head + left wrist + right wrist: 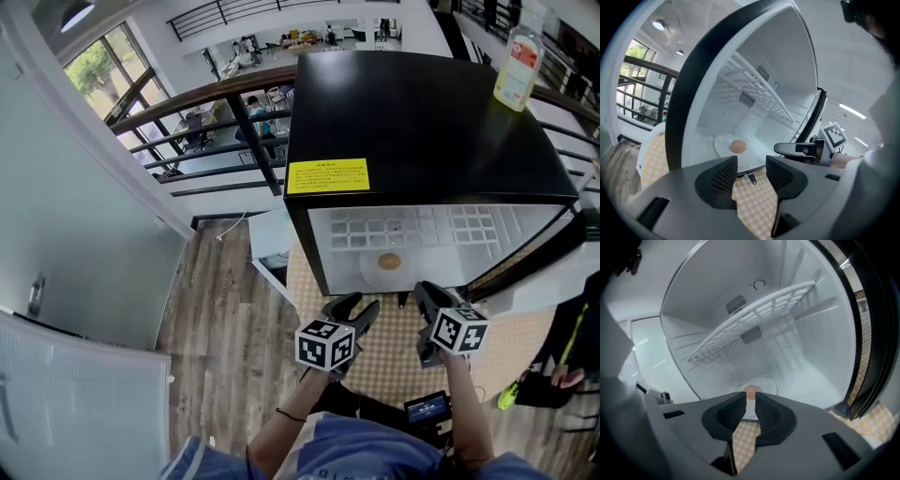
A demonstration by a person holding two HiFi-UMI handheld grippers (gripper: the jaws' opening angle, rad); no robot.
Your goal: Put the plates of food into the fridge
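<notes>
Inside the black fridge point(422, 122), beneath a white wire shelf point(754, 319), a round white plate point(723, 143) bearing a tan bun point(738, 146) sits on the smooth floor. Fingers of the left gripper point(751, 161) are spread wide and empty. Those of the right gripper point(750, 397) are narrowly parted and empty. Checked cloth point(754, 201) lies in front.

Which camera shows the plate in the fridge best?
Left gripper view: the plate lies almost whole on the fridge floor, food on it. Head view shows it small; right gripper view half hides it behind its jaws.
</notes>
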